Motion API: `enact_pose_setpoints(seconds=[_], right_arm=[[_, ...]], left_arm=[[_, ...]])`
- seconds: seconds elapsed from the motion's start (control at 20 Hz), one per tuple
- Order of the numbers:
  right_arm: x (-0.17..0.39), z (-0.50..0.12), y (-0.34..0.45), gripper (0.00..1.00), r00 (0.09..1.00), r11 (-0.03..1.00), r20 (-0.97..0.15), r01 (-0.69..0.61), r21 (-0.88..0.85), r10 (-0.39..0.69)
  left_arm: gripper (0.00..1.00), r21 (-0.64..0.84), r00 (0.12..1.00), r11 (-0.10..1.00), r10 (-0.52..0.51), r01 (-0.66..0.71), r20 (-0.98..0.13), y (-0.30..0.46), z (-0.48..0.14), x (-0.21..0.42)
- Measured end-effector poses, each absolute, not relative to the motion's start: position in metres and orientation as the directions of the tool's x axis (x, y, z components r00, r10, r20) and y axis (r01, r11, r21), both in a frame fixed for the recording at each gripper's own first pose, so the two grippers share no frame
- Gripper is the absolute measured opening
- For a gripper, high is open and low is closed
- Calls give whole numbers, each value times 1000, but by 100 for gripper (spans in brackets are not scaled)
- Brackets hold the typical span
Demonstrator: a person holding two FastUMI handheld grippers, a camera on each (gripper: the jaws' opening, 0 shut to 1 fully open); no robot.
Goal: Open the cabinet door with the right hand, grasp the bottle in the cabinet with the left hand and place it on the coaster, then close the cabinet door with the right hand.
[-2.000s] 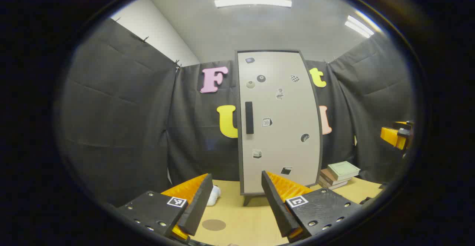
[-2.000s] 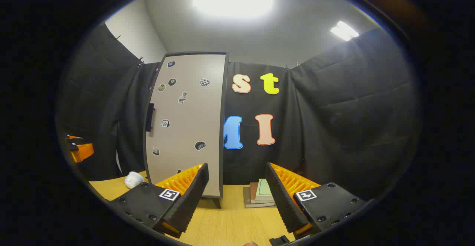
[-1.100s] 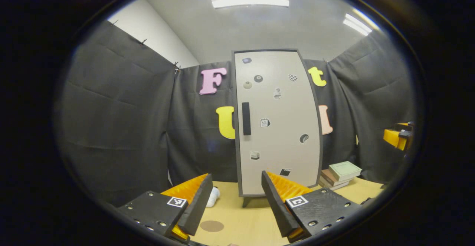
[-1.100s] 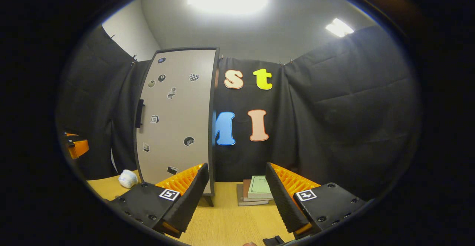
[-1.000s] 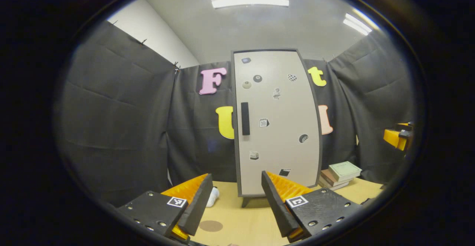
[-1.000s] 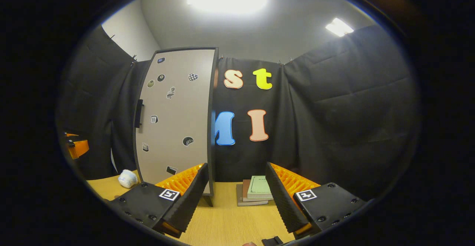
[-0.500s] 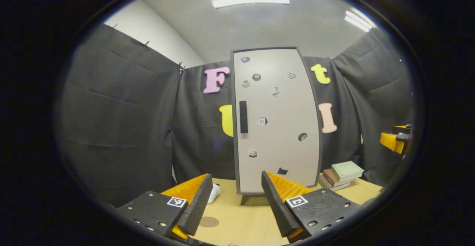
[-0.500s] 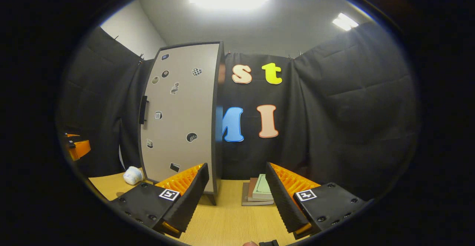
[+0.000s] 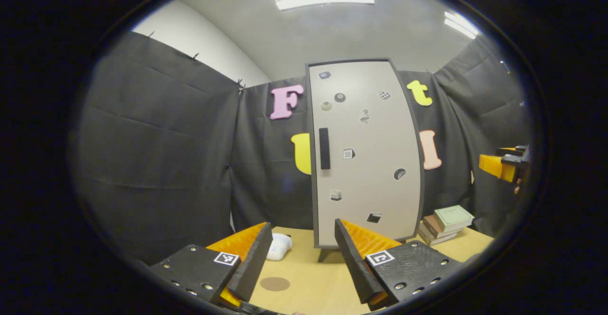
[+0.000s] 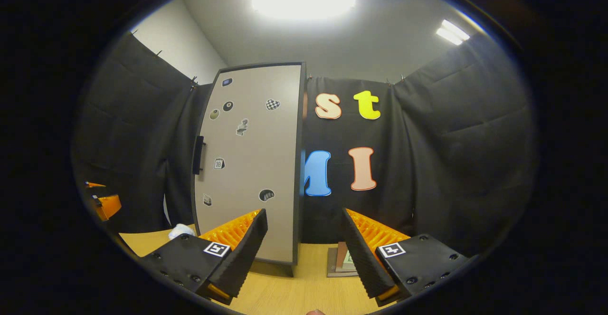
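A tall cabinet with a pale, sticker-covered door stands shut at the back of the wooden table. Its dark vertical handle sits near the door's left edge. In the right gripper view the cabinet is left of centre, with its handle at the far left edge. A round brown coaster lies on the table between my left gripper's fingers. My left gripper is open and holds nothing. My right gripper is open too, well short of the door. The right gripper also appears far right in the left gripper view. The bottle is hidden.
A white crumpled lump lies on the table left of the cabinet; in the right gripper view the lump peeks out beside my finger. A stack of books rests right of the cabinet, and the books sit near my right fingers. Black cloth walls surround the table.
The right gripper has come closer to the cabinet, which looms larger and more central in its view. The left gripper view has swung slightly left. Both grippers stay open.
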State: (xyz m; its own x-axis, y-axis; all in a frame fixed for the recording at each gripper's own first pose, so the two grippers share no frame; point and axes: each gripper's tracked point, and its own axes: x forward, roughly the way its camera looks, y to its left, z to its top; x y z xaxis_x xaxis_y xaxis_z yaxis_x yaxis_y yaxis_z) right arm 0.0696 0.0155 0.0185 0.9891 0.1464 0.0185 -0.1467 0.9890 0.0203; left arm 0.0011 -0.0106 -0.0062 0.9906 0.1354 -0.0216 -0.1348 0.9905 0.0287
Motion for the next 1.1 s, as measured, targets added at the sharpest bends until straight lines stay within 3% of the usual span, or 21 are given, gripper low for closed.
enact_pose_setpoints(seconds=[1.1], right_arm=[[147,76,206,98,958,957,23,-286,55,285]], left_arm=[[82,49,944,944,327,-325,-34,173,-40,13]])
